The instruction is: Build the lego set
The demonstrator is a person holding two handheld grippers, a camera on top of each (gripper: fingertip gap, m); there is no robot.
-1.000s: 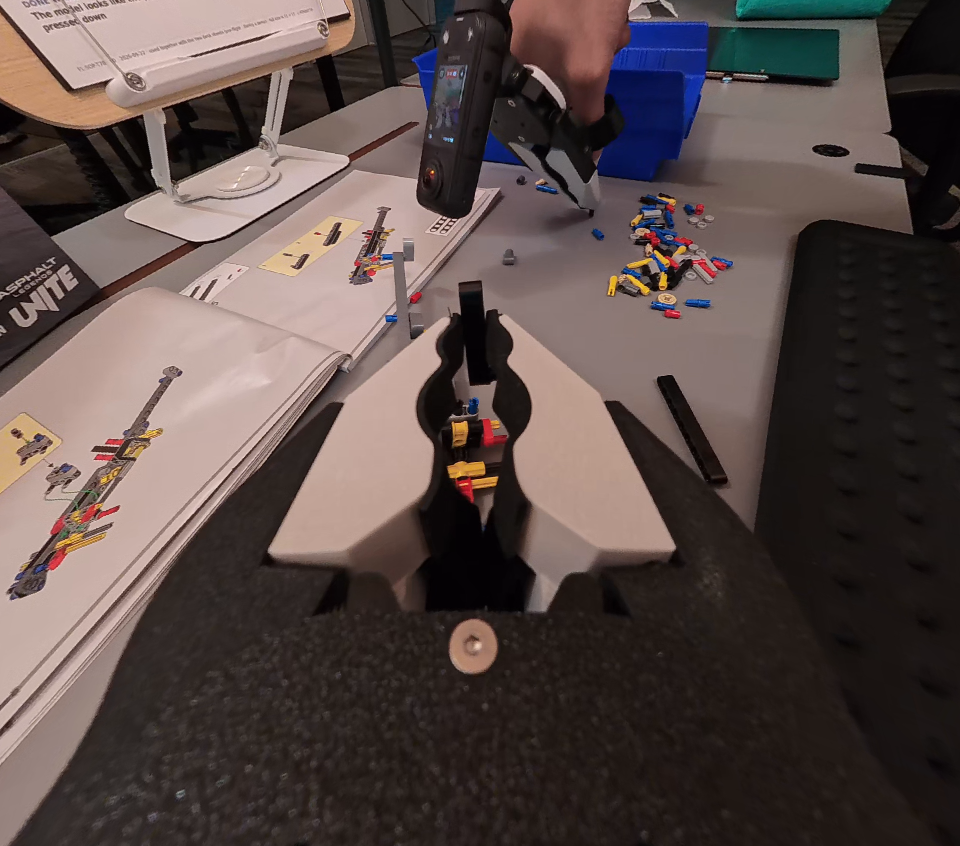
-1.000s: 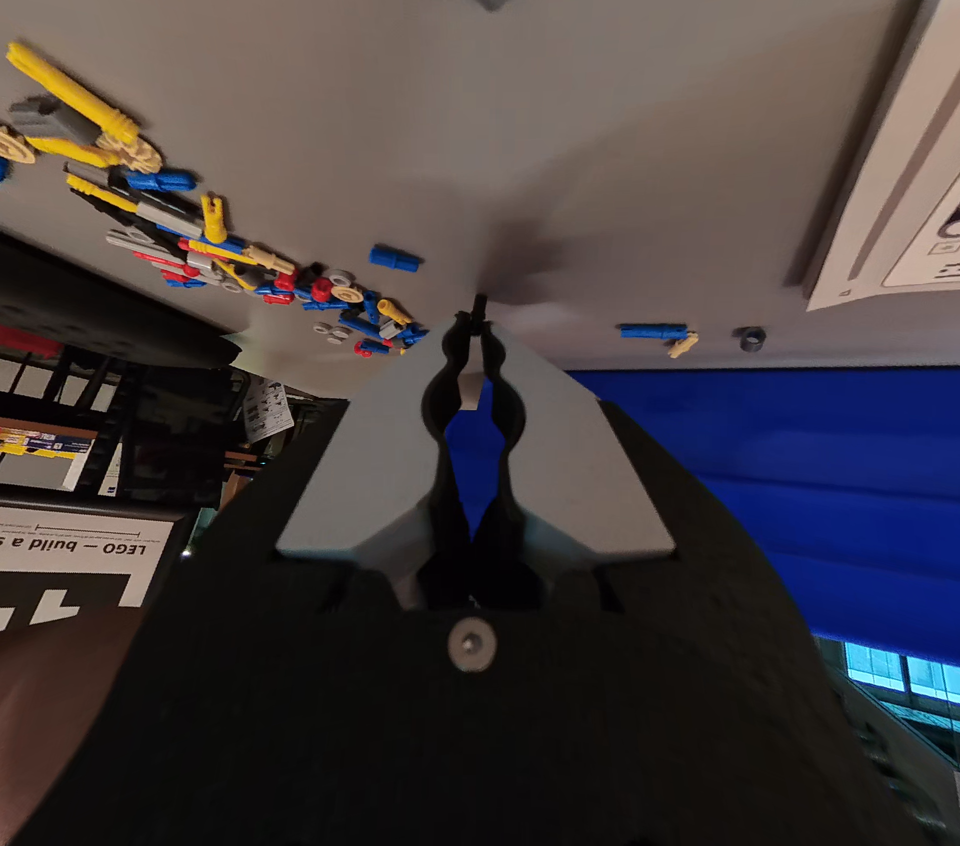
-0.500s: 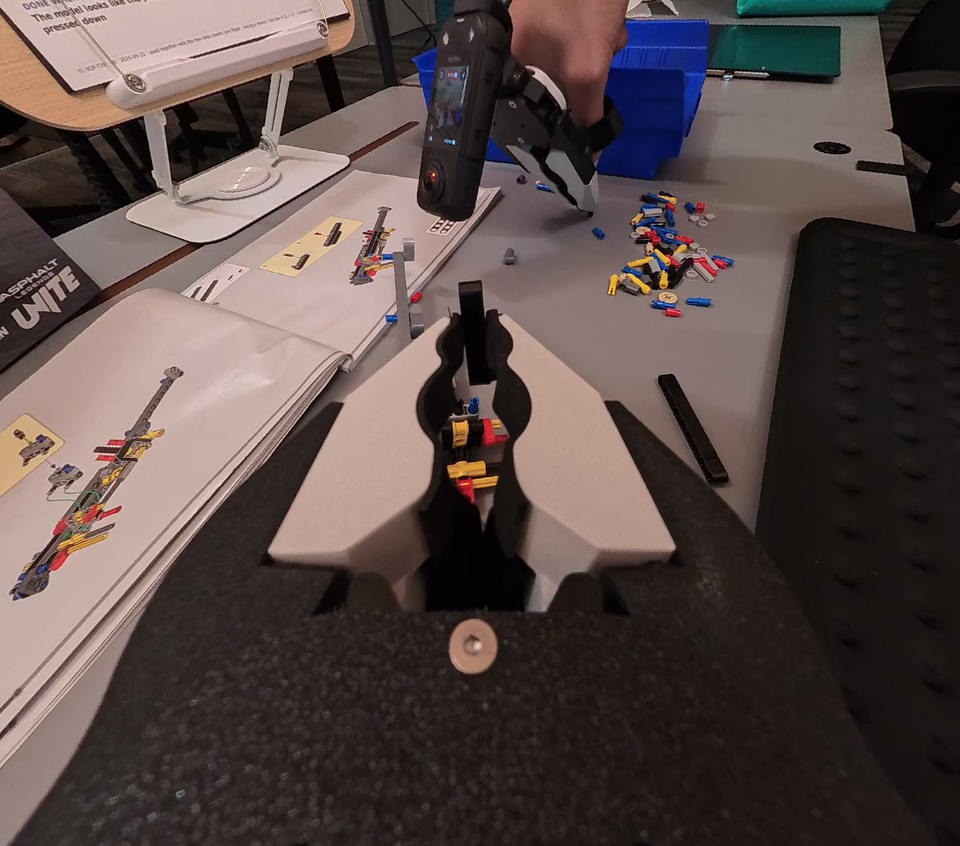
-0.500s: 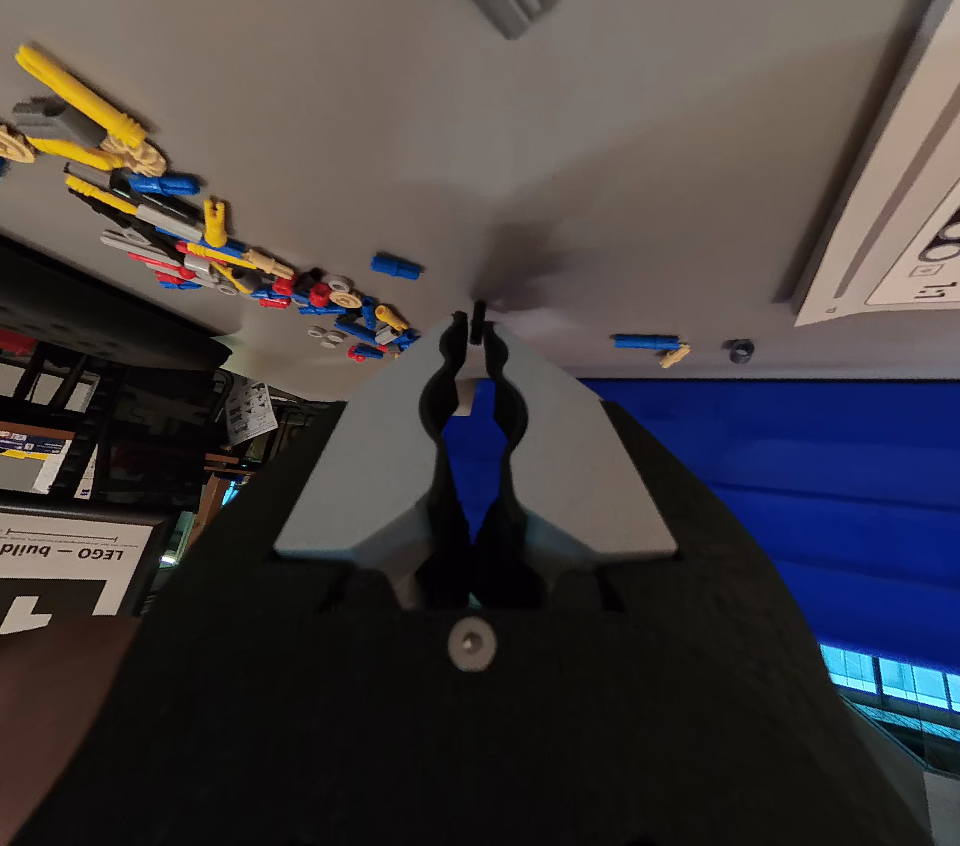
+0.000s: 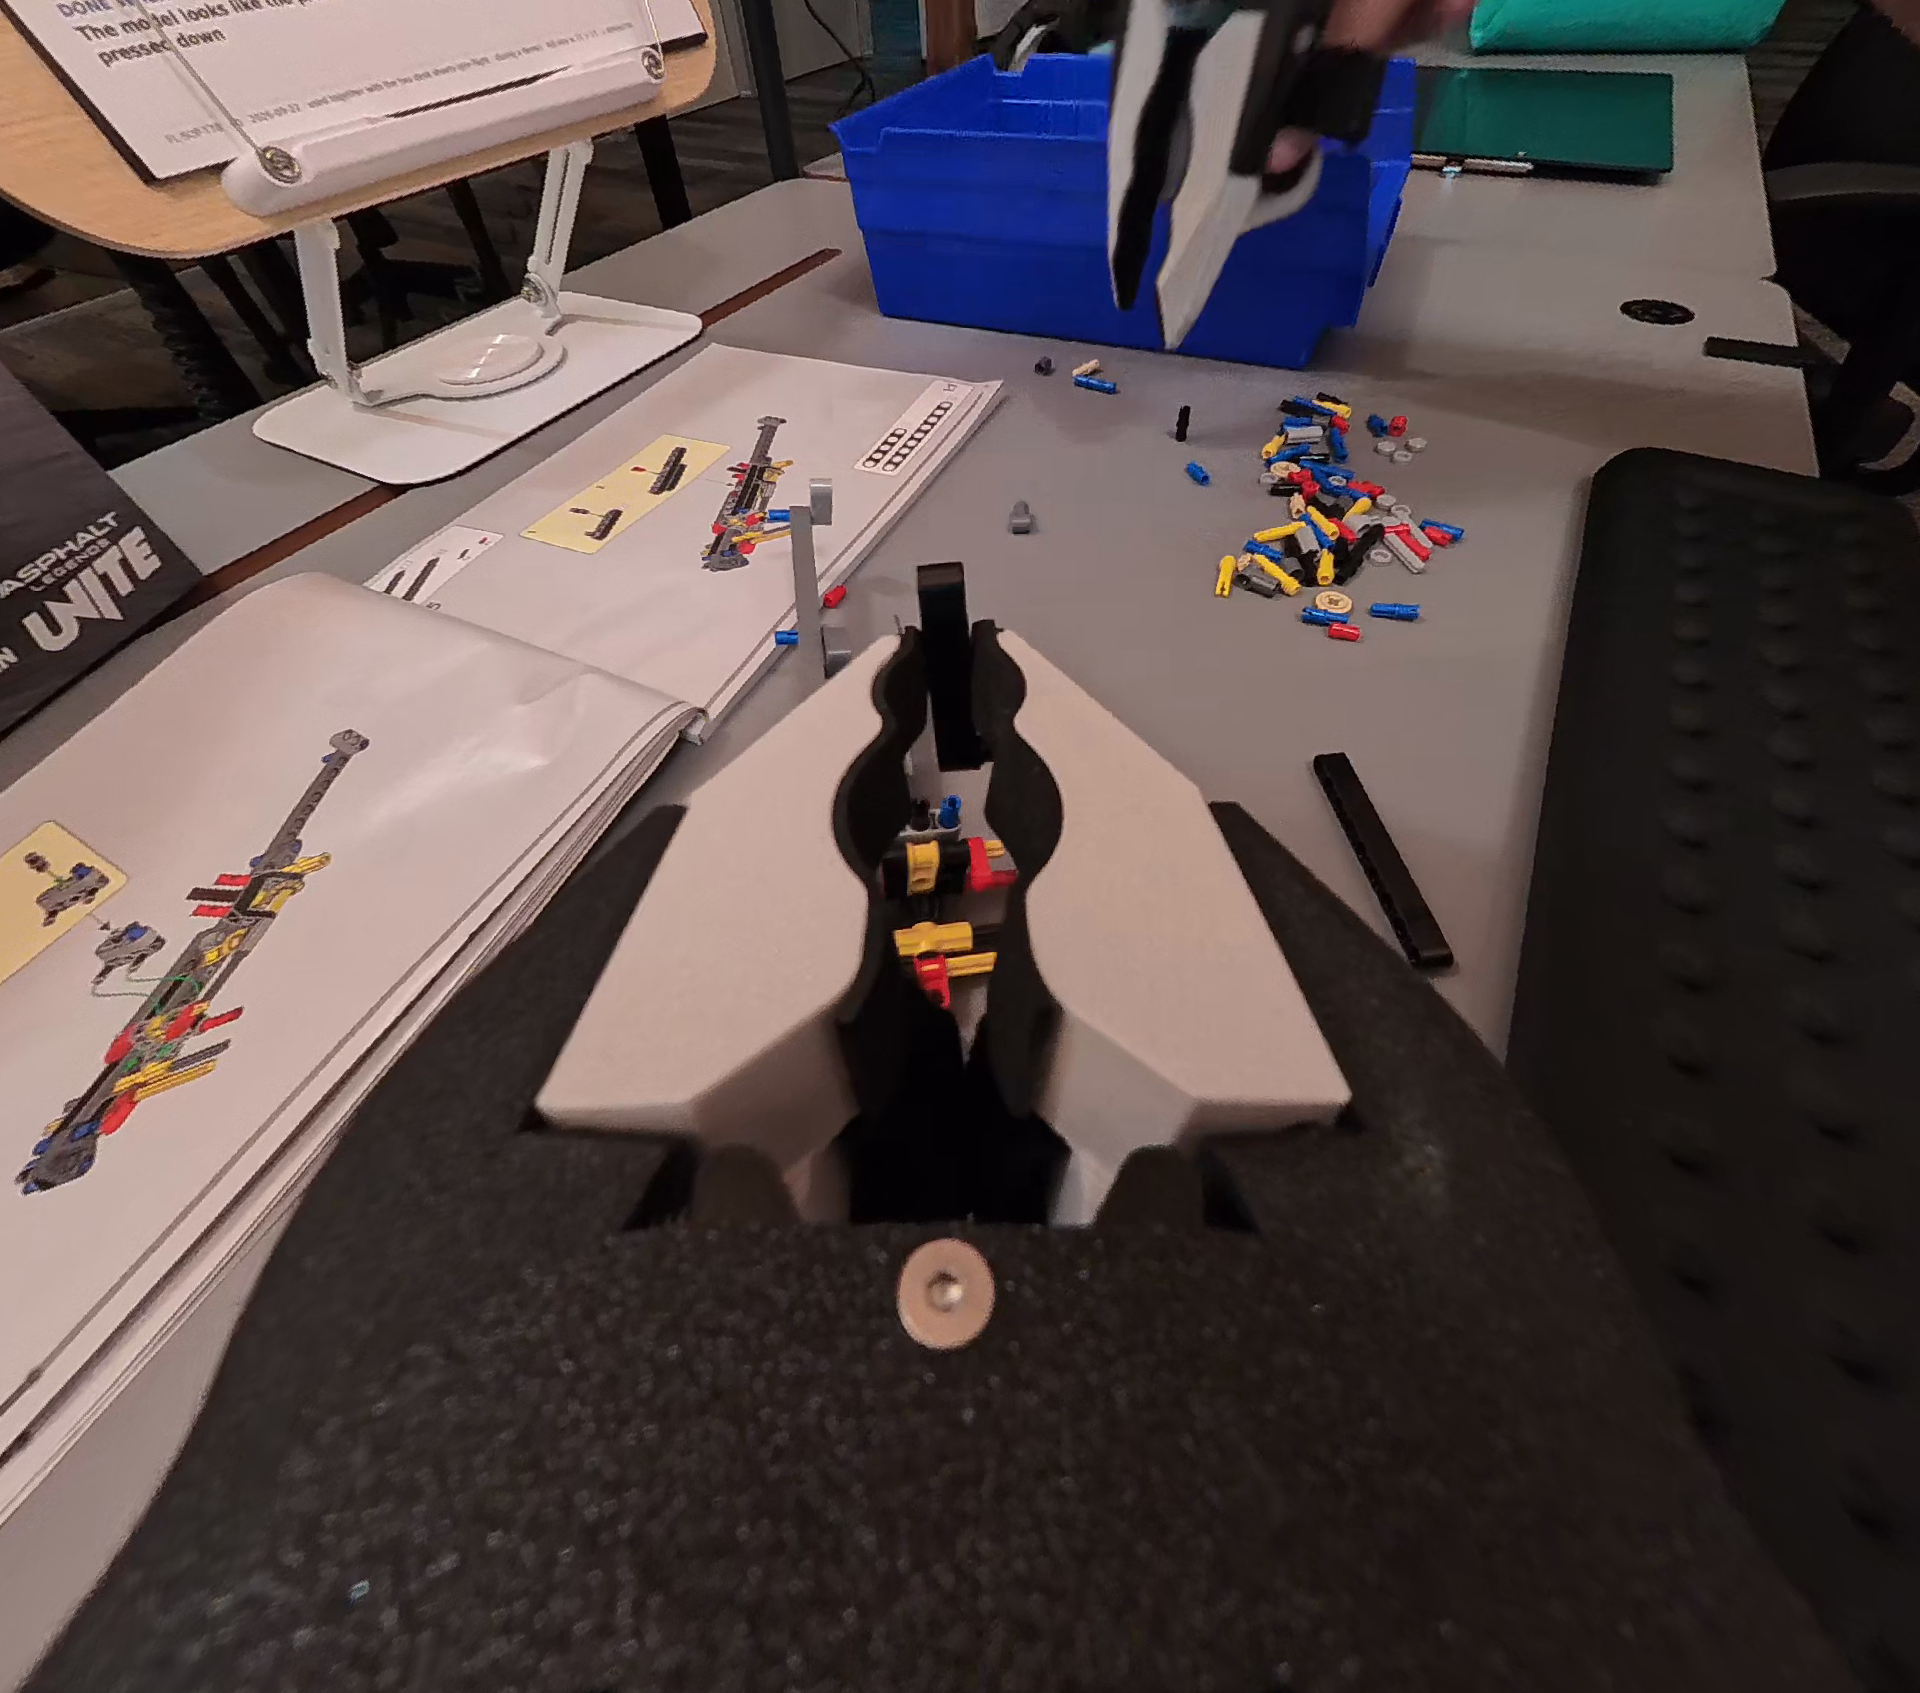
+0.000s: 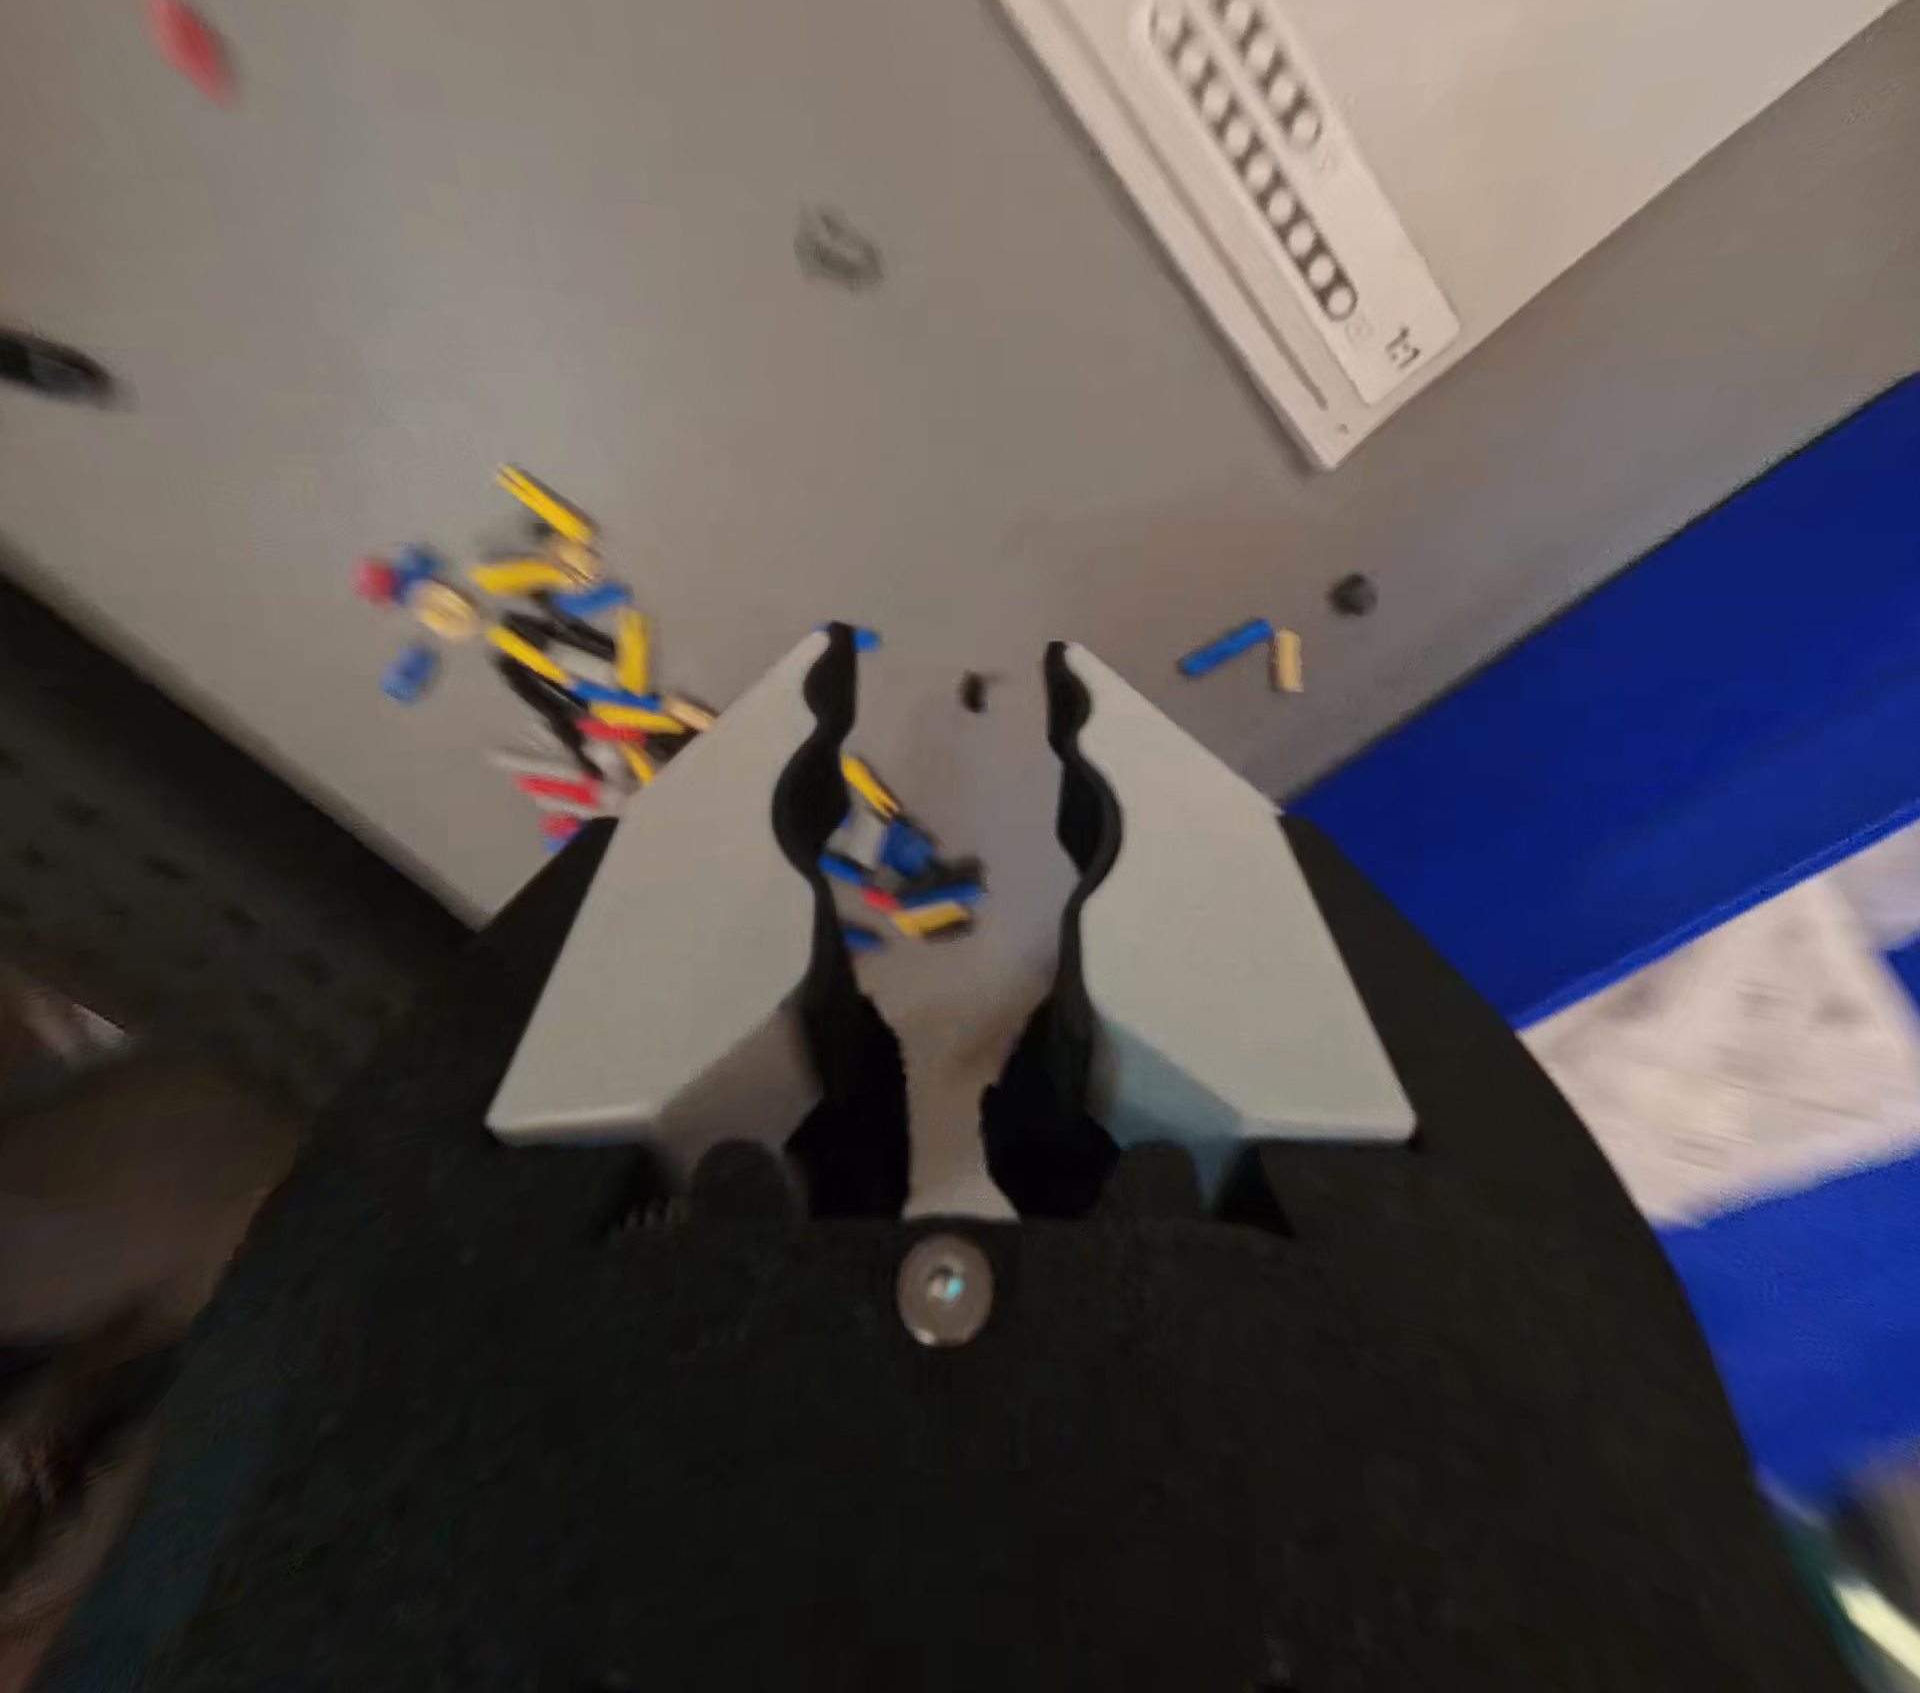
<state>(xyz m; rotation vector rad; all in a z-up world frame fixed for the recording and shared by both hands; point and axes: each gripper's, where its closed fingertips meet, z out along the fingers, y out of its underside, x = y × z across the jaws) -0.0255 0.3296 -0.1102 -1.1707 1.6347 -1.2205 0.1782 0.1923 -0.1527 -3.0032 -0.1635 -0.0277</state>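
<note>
My left gripper (image 5: 948, 646) is shut on a black beam (image 5: 943, 604) of the partly built lego model. The model's yellow and red parts (image 5: 940, 874) show below between the fingers. My right gripper (image 6: 948, 656) is open and empty, and the view is blurred. In the left wrist view the right gripper (image 5: 1148, 308) hangs in the air in front of the blue bin (image 5: 997, 209). A small black pin (image 5: 1182, 422) stands on the grey table under it. In the right wrist view the pin (image 6: 972, 691) shows on the table between the spread fingertips, touching neither.
A pile of loose pieces (image 5: 1335, 521) lies at the right, and it also shows in the right wrist view (image 6: 582, 635). An open instruction booklet (image 5: 623, 521) lies left. A grey beam (image 5: 802, 583) stands upright beside it. A loose black beam (image 5: 1377, 859) and a black mat (image 5: 1745, 812) lie right. My hands' fingertips stand some 25 centimetres from each other.
My right gripper was shut on the small black pin low over the table. It has opened, left the pin on the table and risen. My left gripper has kept still.
</note>
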